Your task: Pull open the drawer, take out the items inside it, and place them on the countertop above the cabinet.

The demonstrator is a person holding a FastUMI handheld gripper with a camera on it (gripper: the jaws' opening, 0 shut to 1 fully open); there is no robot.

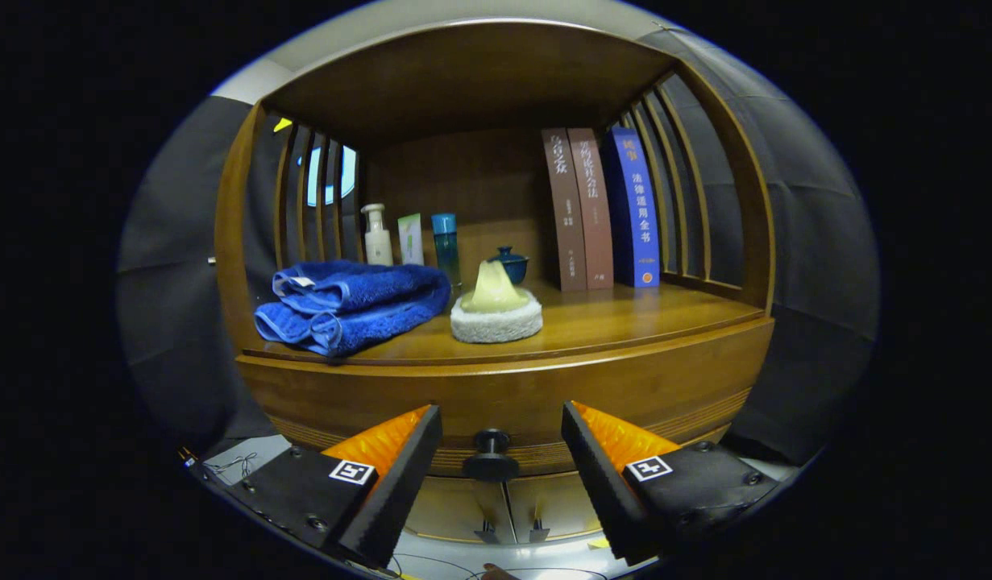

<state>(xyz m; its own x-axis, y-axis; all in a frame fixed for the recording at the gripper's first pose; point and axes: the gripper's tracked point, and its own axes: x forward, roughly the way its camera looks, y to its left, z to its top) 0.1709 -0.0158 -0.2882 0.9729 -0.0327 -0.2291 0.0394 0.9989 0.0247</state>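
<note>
Gripper (502,451): fingers apart, touching nothing.
Knob (491,456): between the fingers, on closed drawer (504,395).
Towel (350,304): on countertop (624,322).
Advice: center on knob, clamp, pull straight.

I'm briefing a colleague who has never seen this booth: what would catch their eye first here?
Probably the folded blue towel on the wooden countertop, beside a pale yellow piece on a white fluffy pad, with three upright books behind. Nearer, the open tongs flank the dark drawer knob, which sits between their fingers without being touched; the drawer looks closed.
</note>
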